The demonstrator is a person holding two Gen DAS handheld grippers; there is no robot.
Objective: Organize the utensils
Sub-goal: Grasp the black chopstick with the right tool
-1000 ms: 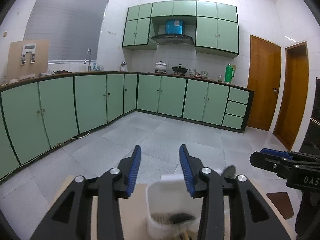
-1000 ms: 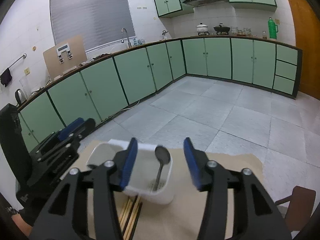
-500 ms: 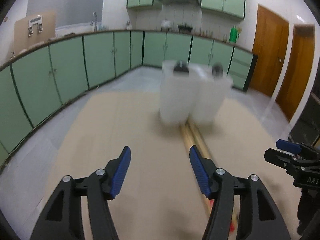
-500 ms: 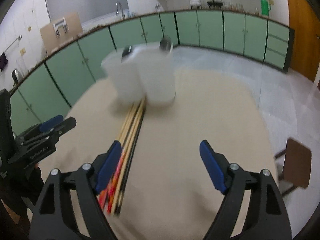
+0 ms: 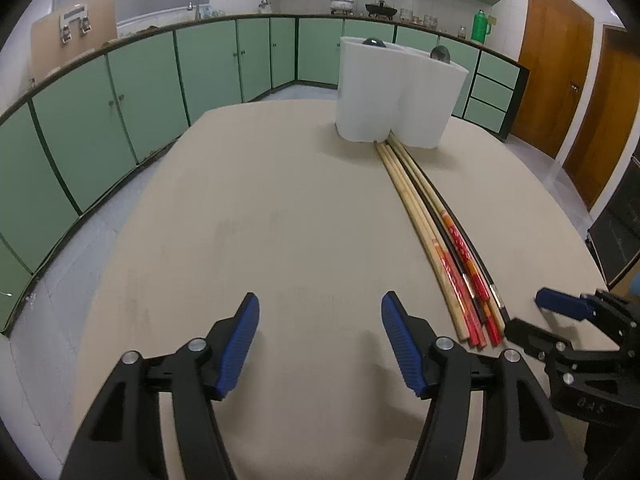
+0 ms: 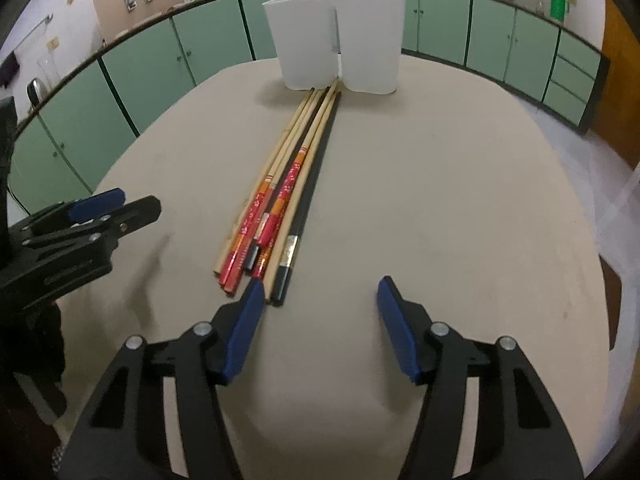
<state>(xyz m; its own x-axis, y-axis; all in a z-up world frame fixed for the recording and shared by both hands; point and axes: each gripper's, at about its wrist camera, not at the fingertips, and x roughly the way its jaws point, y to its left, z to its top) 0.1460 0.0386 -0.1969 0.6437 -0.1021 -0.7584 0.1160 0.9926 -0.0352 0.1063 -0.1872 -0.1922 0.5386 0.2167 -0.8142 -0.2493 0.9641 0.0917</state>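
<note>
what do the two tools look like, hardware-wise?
Both alike: matte black skeletal frames with triangular cutouts and silver screw heads. Each finger carries a ribbed blue pad. Left tool, right tool. Faint embossed lettering on the right tool's body, unreadable. No cables or sleeves visible.

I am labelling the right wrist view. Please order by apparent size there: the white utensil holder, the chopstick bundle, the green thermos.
1. chopstick bundle, longest, though nearness enlarges it
2. white utensil holder
3. green thermos, far and tiny

Only faint embossed letters, perhaps "DAS", on the right gripper (image 5: 560, 316) body.
</note>
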